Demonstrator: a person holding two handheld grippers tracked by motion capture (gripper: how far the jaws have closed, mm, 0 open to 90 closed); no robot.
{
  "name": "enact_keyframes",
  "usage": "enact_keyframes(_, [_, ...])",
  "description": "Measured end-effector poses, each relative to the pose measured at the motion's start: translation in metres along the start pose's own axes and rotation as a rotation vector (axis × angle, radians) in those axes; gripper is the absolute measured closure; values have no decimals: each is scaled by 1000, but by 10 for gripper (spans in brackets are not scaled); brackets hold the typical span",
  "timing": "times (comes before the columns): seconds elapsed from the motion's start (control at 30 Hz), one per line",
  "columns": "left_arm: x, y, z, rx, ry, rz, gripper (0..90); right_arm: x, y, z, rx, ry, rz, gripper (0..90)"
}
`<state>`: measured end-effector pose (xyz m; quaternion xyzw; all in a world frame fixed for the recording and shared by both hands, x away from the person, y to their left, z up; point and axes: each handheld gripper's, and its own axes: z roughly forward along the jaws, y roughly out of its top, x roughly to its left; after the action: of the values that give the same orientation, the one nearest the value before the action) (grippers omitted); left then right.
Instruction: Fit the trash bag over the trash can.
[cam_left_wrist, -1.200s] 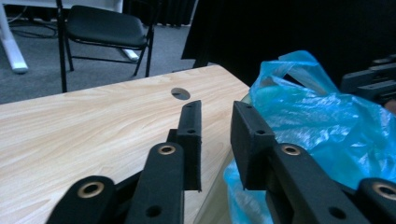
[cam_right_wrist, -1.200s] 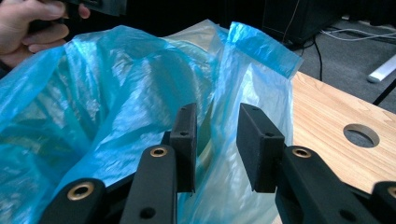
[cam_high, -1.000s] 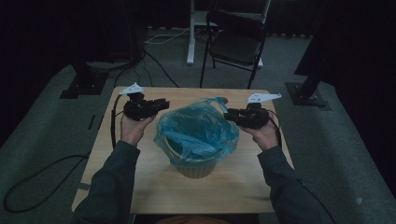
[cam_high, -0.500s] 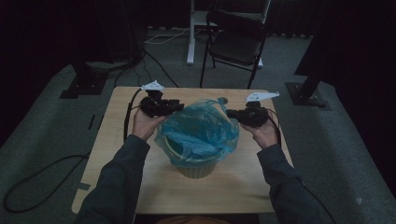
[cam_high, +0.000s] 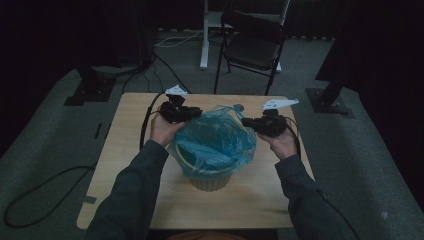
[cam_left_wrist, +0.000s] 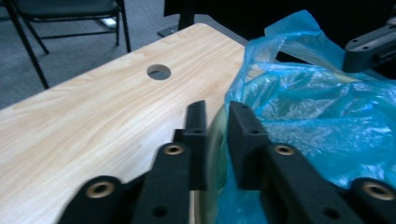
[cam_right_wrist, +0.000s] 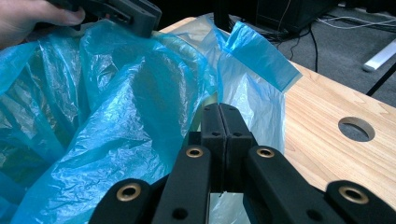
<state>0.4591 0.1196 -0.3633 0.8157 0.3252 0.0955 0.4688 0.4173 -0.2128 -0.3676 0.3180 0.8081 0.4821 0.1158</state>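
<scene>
- Cream waste bin (cam_high: 210, 181) standing near the middle of the wooden table (cam_high: 130, 130), blue liner (cam_high: 215, 142) bunched loosely in and over its mouth, not yet spread flat.
- Right gripper (cam_right_wrist: 219, 126) at the liner's right edge, jaws pressed fully together, apparently pinching a thin fold of film; probably anchoring that side so the plastic can be drawn taut.
- Left gripper (cam_left_wrist: 215, 135) astride the bin rim (cam_left_wrist: 215, 154) on the opposite side, jaws just closed down to a narrow gap, rim and liner edge between them, seemingly gripped.
- Opposed holds likely meant for stretching the liner's mouth over the rim.
</scene>
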Motion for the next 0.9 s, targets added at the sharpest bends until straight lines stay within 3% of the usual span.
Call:
enact_keyframes(0.07, [1,2,-2,-24,-3,-5,868,0,0,-1,-3,-5,-2,899])
enact_keyframes(0.2, [1,2,0,-22,-5,2,885,-1,0,-3,-5,-9,2,900])
enact_keyframes(0.5, [-1,9,1,-46,-53,15,649,0,0,0,1,-1,-2,900])
enact_keyframes(0.57, [-3,13,3,-29,-53,26,610,0,0,1,2,0,-3,900])
enact_keyframes(0.8, [-1,12,11,5,-37,13,617,1,-1,2,8,1,-5,900])
enact_keyframes(0.9, [1,11,13,16,-31,15,701,1,0,1,4,1,-7,900])
